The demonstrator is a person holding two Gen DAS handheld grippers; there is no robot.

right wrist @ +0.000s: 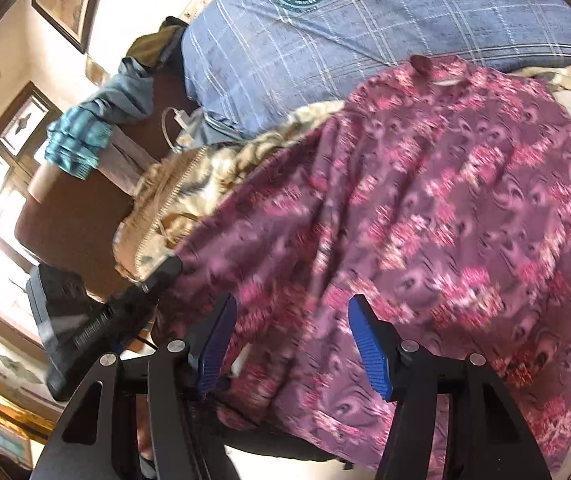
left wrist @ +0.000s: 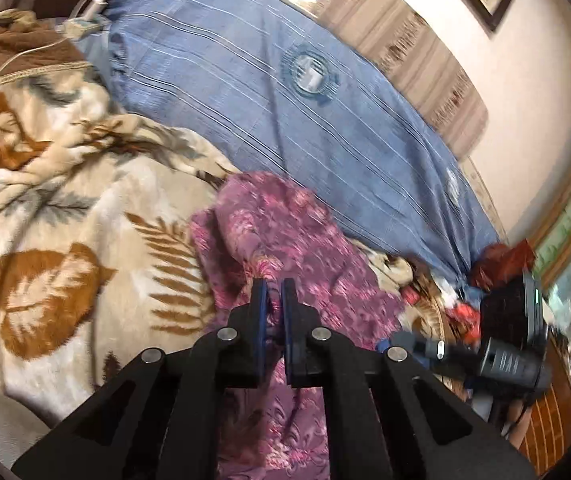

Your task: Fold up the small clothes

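Note:
A purple garment with pink flowers (left wrist: 285,232) lies rumpled on a leaf-print blanket (left wrist: 65,240). My left gripper (left wrist: 275,292) is shut on a bunched fold of it, and the cloth runs down between the blue pads (left wrist: 290,300). In the right wrist view the same garment (right wrist: 445,208) spreads wide, collar at the far end. My right gripper (right wrist: 291,320) hovers over its near part with its jaws wide apart; the blue pads (right wrist: 367,340) do not press on the cloth. The left gripper's black fingers (right wrist: 157,280) reach the garment's left edge.
A blue checked cloth with a round emblem (left wrist: 285,100) lies beyond the garment. A white cable and charger (left wrist: 85,16) rest at the blanket's far left. Red clothes (left wrist: 497,260) are heaped at the right. A brown bed end (right wrist: 73,224) with teal cloth (right wrist: 81,140) stands left.

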